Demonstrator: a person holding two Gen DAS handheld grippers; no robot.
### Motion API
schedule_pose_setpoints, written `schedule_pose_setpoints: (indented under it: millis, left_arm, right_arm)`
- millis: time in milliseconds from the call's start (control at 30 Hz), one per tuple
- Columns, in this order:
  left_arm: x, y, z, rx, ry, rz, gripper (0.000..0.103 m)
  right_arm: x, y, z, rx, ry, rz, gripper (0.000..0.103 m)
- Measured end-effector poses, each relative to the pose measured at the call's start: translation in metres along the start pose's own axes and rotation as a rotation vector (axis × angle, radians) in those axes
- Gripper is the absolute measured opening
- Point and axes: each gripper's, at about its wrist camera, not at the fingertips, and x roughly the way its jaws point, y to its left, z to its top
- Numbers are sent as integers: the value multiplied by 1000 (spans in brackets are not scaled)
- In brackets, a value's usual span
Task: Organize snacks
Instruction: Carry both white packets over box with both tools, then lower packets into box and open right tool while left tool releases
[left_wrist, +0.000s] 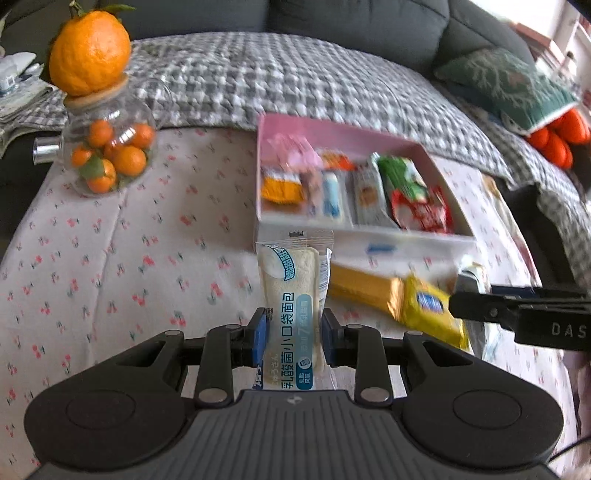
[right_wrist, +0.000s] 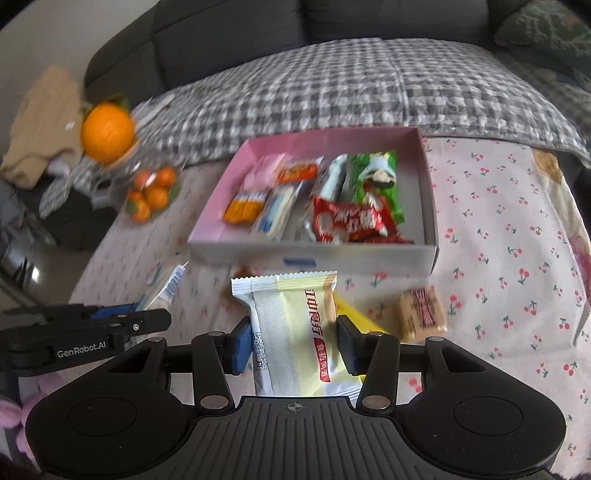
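Observation:
My left gripper (left_wrist: 293, 332) is shut on a white and blue bread packet (left_wrist: 291, 291), held above the cherry-print tablecloth in front of the pink snack box (left_wrist: 295, 127). My right gripper (right_wrist: 293, 343) is shut on a pale yellow and white snack packet (right_wrist: 295, 332), just before the same box (right_wrist: 314, 254). The box holds several wrapped snacks, orange, blue, green and red. The right gripper shows in the left wrist view (left_wrist: 517, 314), beside a yellow packet (left_wrist: 424, 302). The left gripper shows at the left of the right wrist view (right_wrist: 110, 325).
A glass jar of small oranges (left_wrist: 107, 155) with a big orange (left_wrist: 88, 51) on top stands at the back left. A small brown wrapped snack (right_wrist: 421, 314) lies on the cloth at the right. A checked blanket (left_wrist: 295, 81) and a sofa lie behind the table.

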Motion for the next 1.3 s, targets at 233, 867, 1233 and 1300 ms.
schedule_pose_setpoints:
  millis: [233, 867, 1233, 1300]
  left_arm:
    - [18, 3, 37, -54, -40, -18, 27]
    - [72, -4, 63, -51, -186, -29, 27]
    - [75, 1, 68, -55, -244, -76, 35]
    - [72, 2, 70, -52, -244, -89, 42]
  right_arm:
    - [12, -10, 16, 113, -17, -1, 47]
    - [28, -19, 48, 230, -86, -51, 47]
    - [54, -6, 98, 276, -121, -95, 47]
    - [60, -1, 106, 263, -121, -112, 47]
